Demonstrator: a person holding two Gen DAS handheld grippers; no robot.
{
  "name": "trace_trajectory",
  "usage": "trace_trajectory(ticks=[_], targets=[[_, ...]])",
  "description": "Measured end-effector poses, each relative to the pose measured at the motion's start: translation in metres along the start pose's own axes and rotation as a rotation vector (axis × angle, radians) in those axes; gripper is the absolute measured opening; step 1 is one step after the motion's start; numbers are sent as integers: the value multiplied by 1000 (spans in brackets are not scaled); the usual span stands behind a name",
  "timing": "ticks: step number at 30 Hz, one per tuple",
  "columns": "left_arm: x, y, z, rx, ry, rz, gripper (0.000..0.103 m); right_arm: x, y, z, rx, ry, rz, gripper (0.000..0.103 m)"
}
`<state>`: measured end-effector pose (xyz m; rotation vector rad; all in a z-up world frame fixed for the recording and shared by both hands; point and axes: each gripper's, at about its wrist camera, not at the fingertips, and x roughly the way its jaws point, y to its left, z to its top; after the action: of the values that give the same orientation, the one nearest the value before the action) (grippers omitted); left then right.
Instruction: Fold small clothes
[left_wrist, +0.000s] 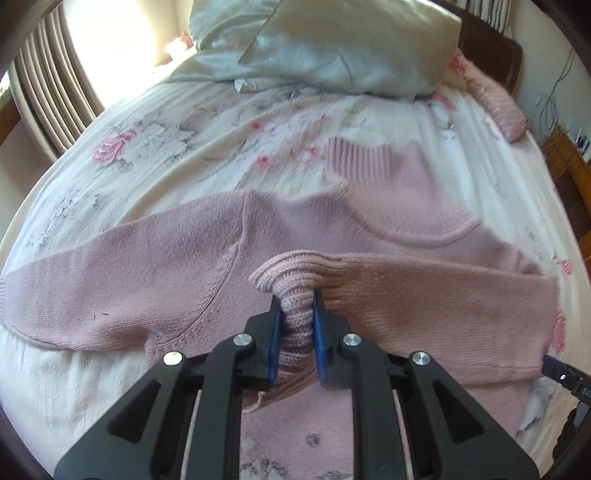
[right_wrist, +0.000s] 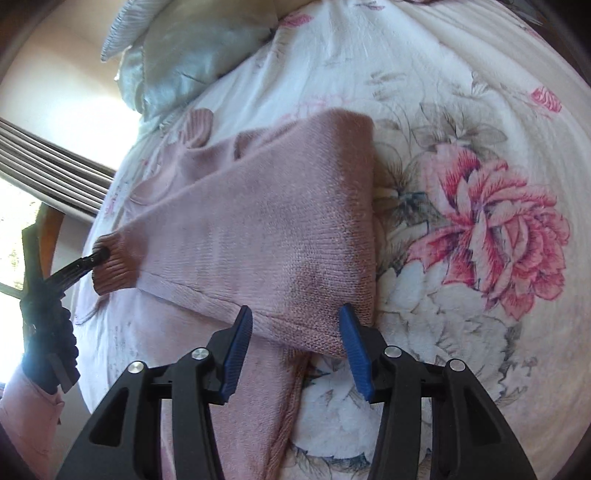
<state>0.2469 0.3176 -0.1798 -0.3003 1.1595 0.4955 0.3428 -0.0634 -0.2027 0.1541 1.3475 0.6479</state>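
Nearest the lens in the left wrist view, the left tool (left_wrist: 295, 314) is clamped on the ribbed cuff (left_wrist: 284, 280) of a pink knit sweater (left_wrist: 166, 266); the cuff bunches between the blue pads (left_wrist: 275, 347). In the right wrist view, the right tool (right_wrist: 295, 332) stands with its jaws spread wide and nothing between them, poised just above the folded edge of the same garment.

The sweater lies spread on the bed (left_wrist: 166, 140). The sleeve held by the left tool is drawn across the body panel; the other sleeve (left_wrist: 55, 291) extends flat to the side. The ribbed collar (left_wrist: 351, 158) points toward the pillows.

Handling judgement: the knit appears soft, light and limp, with no stiffness to hold a shape. It will likely drape and sag from any single hold and may stretch if dragged. The ribbed cuffs, collar and hem look denser and offer the firmest purchase; a fold corner is the next best hold. The loose weave could snag on a pad edge.

Count: one sweater, two sleeves, one collar seen. Two tools. Two pale satin pillows (left_wrist: 332, 44) lie at the head of the bed. The floral bedcover (right_wrist: 480, 221) lies beneath. One pink knitted item (left_wrist: 506, 107) lies near the bed's far edge, well apart; what it is cannot be told.
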Motion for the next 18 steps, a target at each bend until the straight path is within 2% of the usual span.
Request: trace_trajectory(ticks=[3,6,8,10,13,16,18], targets=[[14,21,-5,-29,42,31,22,-3,4,-3,-22,1,-19,49],[-13,45,-5,-115,-36,-25,21,-24,20,-1,-64,-32,-29,51],[-29,45,-4,-105,-81,-48,23,-39,36,3,-76,-73,15,53],[-36,34,-2,-73,-92,-81,25,-40,55,10,-82,-89,39,56],[-21,12,-1,-18,-45,-119,26,-19,74,14,-80,-64,53,56],[13,3,-7,-1,45,-124,26,15,75,11,-47,4,15,56],[39,4,-12,-7,114,-122,26,37,67,6,-9,56,-45,55]])
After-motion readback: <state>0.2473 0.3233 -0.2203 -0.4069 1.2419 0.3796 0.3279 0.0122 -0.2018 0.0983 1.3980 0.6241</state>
